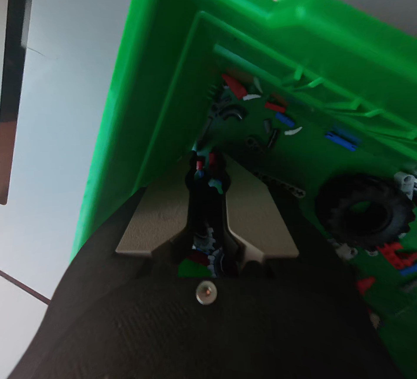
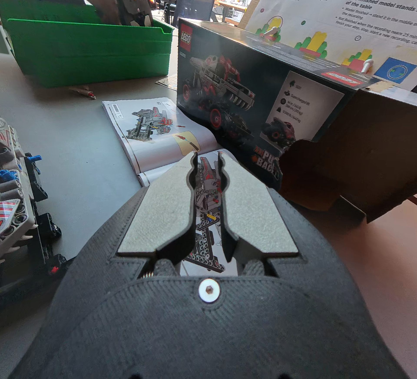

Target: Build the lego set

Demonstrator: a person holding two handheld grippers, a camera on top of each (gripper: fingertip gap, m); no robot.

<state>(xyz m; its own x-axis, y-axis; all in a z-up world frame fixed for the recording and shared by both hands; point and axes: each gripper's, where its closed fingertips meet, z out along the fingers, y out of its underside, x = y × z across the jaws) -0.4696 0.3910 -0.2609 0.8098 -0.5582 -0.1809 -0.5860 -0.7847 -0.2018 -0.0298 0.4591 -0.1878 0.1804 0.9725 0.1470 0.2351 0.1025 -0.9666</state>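
Observation:
My left gripper [image 1: 206, 158] reaches into the green bin [image 1: 158, 74], close to its left wall. Its jaws are closed on a small red piece [image 1: 199, 163]; blur hides the exact grip. Loose parts lie on the bin floor: a black tyre [image 1: 363, 212], blue bricks [image 1: 341, 140], a dark holed beam [image 1: 279, 185] and red bits. My right gripper [image 2: 207, 155] hovers low over the open instruction booklet [image 2: 158, 128], jaws nearly together with nothing between them. The half-built model [image 2: 18, 198] stands at the left edge. The left gripper [image 2: 135, 6] also shows in the right wrist view, inside the bin [image 2: 90, 51].
The set's black box [image 2: 248, 97] stands behind the booklet. A brown cardboard box [image 2: 349, 153] is to its right, with a printed sheet [image 2: 338, 18] propped behind. A small loose part [image 2: 83, 92] lies on the grey table in front of the bin. There is about 45 cm between the tips of the two grippers.

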